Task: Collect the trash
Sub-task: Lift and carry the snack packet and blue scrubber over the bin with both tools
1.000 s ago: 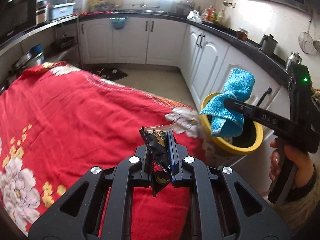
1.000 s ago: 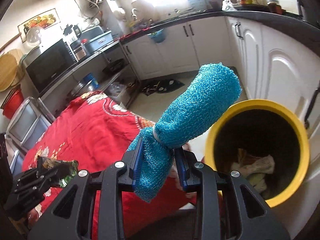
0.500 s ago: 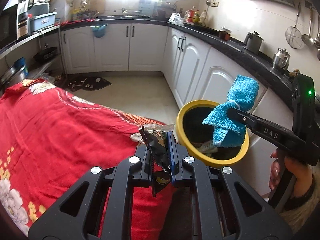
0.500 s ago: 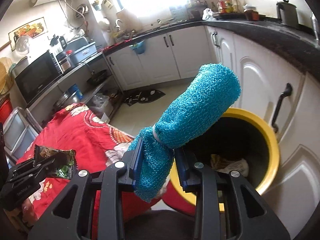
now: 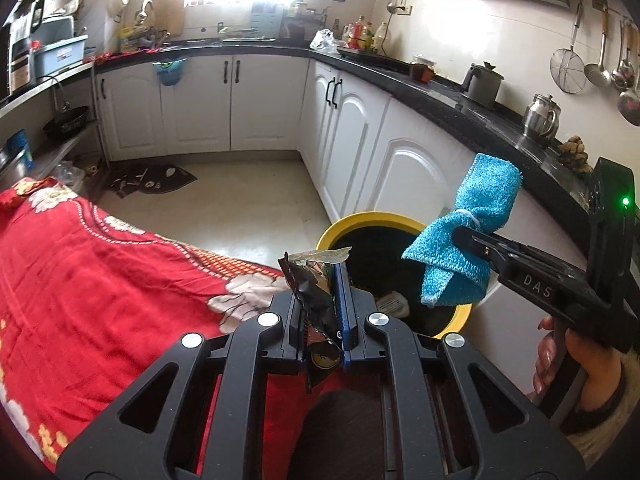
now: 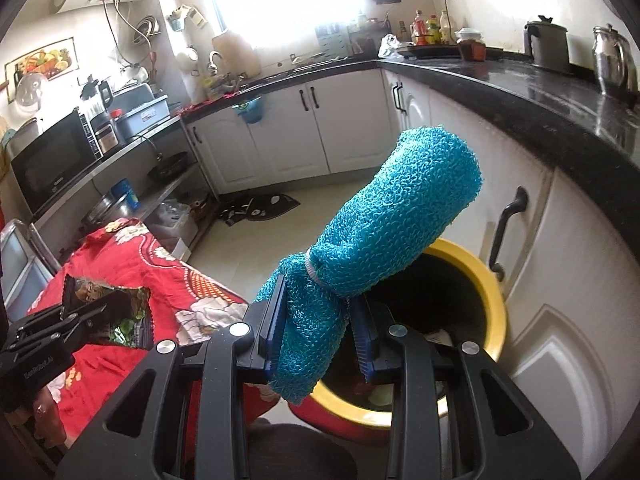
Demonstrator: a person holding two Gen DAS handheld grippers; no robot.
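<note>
Red floral cloth (image 5: pixel 100 280), one, spread over the tabletop at the left of both views.

Snack wrapper (image 5: pixel 316 300), one, dark foil, crumpled; pinched flat between the blue pads of the left tongs (image 5: pixel 323 312), which are closed down on it. Its torn upper edge stands above the fingertips. In the right wrist view the same wrapper (image 6: pixel 108 312) sticks out of the left tongs (image 6: pixel 76 316) over the red cloth, with the person's fingers (image 6: pixel 40 408) below.

Bin (image 5: pixel 464 314), one, round, yellow rim, black inside, standing on the floor against the white cabinets just beyond the cloth's edge. Pale scraps of trash (image 5: pixel 394 304) lie at its bottom; their number cannot be told.

Blue woven cloth (image 6: pixel 372 240), one, rolled and tied at its waist with a white band; gripped around its lower part by the right tongs (image 6: pixel 320 340), narrowly parted on it. Its thick end rises above the bin's mouth (image 6: pixel 486 280). From the left wrist view the cloth (image 5: pixel 468 236) hangs over the bin's right rim, carried by the right tongs (image 5: pixel 464 236); one hand (image 5: pixel 576 364) holds the handle.

Cabinet doors: several, white, dark handles.
</note>
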